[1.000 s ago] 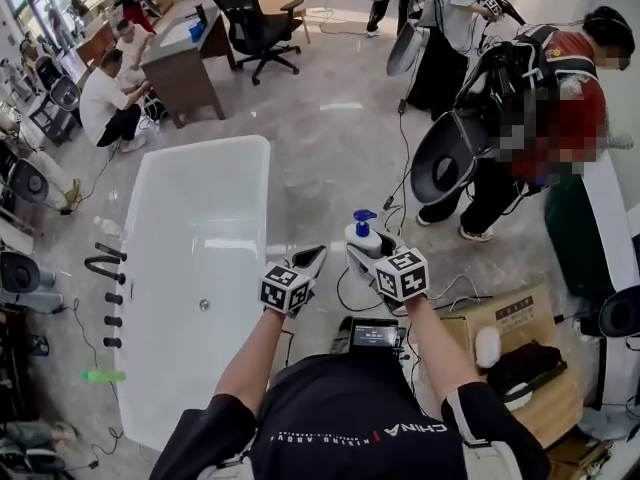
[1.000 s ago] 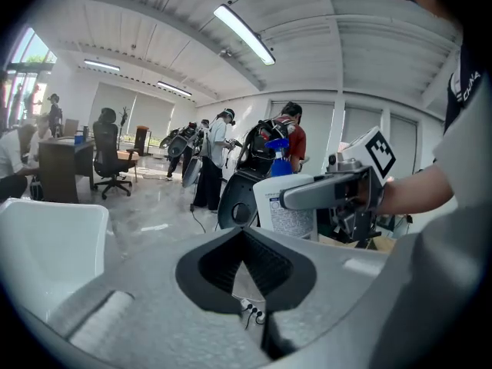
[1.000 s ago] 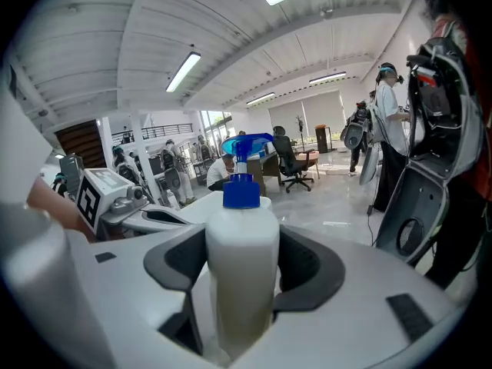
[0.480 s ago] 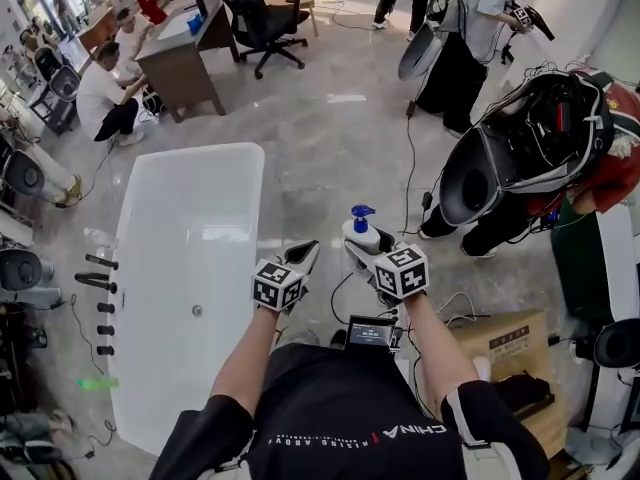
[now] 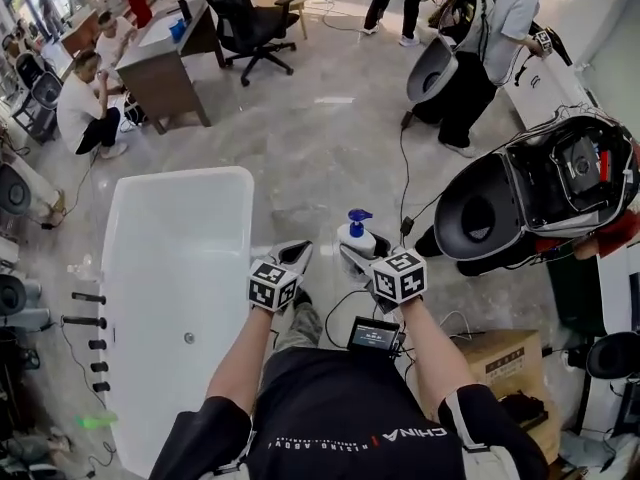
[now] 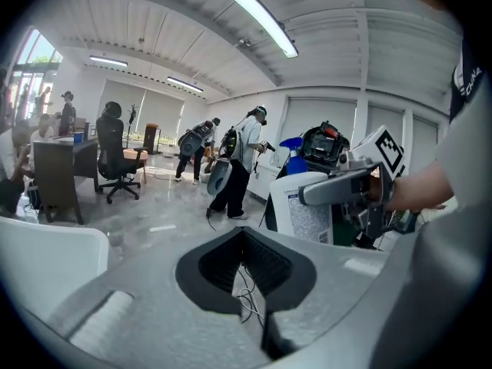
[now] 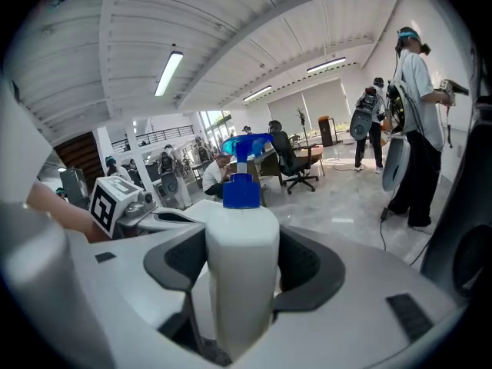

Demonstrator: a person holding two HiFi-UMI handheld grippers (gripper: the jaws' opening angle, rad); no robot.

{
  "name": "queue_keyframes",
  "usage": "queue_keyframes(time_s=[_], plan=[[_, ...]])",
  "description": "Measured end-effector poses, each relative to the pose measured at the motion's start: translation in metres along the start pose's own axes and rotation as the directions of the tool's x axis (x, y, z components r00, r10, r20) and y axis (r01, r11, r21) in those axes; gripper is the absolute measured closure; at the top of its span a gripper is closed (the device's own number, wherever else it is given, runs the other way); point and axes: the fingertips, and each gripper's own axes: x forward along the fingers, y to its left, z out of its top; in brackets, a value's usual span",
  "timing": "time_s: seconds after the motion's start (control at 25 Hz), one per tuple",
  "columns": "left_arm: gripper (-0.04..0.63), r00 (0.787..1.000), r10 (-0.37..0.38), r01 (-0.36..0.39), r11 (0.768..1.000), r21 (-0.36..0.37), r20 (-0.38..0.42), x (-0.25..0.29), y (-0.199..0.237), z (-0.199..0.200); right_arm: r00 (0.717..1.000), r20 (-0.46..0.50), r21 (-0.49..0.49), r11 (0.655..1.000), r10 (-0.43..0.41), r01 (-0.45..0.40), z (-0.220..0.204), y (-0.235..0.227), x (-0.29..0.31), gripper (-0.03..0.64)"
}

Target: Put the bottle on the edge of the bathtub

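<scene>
bottle [image 7: 242, 229]: rigid plastic, likely light and slick; right claw [image 7: 244, 261] clamped round mid-body, sound hold; left claw [image 6: 244, 241] together, empty.

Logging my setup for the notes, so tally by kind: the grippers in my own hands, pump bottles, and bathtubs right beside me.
grippers: 2, the left gripper and the right gripper
pump bottle: 1
bathtub: 1
total: 4
</scene>
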Motion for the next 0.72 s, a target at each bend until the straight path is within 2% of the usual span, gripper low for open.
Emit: queue_keyframes(time_s=[0.16, 0.36, 0.52, 0.72], plan=[[0.586, 0.999, 0.002, -0.001, 1.0, 0.019, -0.032, 0.041, 0.053, 0.019, 1.0, -0.009, -0.023, 0.999, -0.028, 0.028, 0.036, -0.039, 0.052, 0.344], [0.586, 1.0, -0.027, 0.027, 0.999, 0.026, -0.001, 0.064, 0.101, 0.063, 0.998, 0.011, -0.028, 0.998, -0.055, 0.056, 0.085, -0.062, 0.096, 0.344], [0.586, 0.998, -0.068, 0.067, 0.998, 0.021, 0.014, 0.066, 0.117, 0.089, 0.997, 0.012, -0.031, 0.997, -0.072, 0.073, 0.11, -0.059, 0.109, 0.344], [0.586, 0.997, -0.074, 0.074, 0.997, 0.004, 0.013, 0.072, 0.134, 0.103, 0.997, -0.003, -0.028, 0.996, -0.08, 0.08, 0.126, -0.065, 0.121, 0.344]])
